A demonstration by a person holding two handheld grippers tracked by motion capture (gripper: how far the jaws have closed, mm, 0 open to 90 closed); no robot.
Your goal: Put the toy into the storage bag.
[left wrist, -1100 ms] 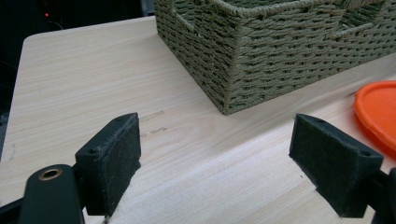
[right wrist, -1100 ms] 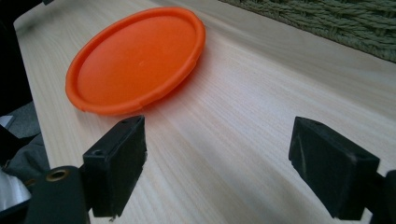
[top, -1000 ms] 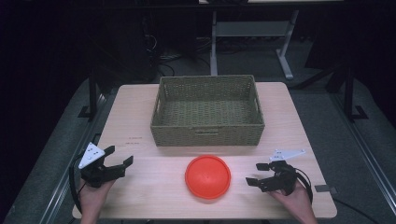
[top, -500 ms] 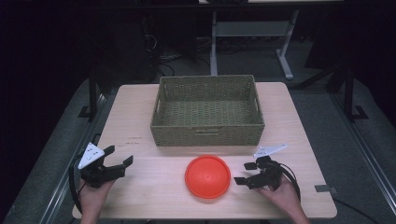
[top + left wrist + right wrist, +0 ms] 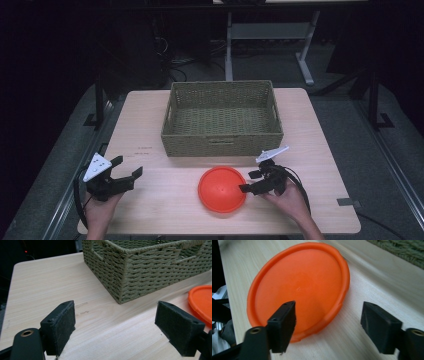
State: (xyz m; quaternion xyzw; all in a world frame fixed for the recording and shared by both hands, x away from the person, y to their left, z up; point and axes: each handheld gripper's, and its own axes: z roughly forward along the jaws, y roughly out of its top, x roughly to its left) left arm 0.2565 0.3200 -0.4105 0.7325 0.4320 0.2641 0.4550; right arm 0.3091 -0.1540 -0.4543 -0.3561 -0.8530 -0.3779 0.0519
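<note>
High view, layout: an orange disc (image 5: 222,189) lies flat on the tabletop (image 5: 150,130), just in front of the near wall of a woven basket (image 5: 222,142), a strip of bare wood between the two.

Right hand-held gripper (image 5: 248,181): sits just at the disc's right edge, pointing left toward it; jaws spread wide, nothing between them.

Left hand-held gripper (image 5: 128,170): well apart from the disc, over the near left part of the tabletop, pointing right; jaws also spread wide and empty.

Nearer hand: the right one by a clear margin; the left has a stretch of bare wood to cross first.

Right gripper view, key relation: the disc (image 5: 298,290) lies straight ahead and slightly to the left of the right hand-held gripper (image 5: 328,321); one jaw overlaps the rim near its closest edge, the other stands over bare wood beside it. Whether either pad touches the rim I cannot tell.

Disc shape: round with a raised lip, so no long axis; any approach to the rim is as good as another, and the near edge is the natural place to pinch.

Left gripper view: the left hand-held gripper (image 5: 116,322) looks toward the basket's (image 5: 150,270) corner, with the disc's (image 5: 201,302) edge at the far right.

Judgement: the coming move likely turns on straddling that thin lip, one jaw above and one below or beside it, since the disc lies flush on the wood.
</note>
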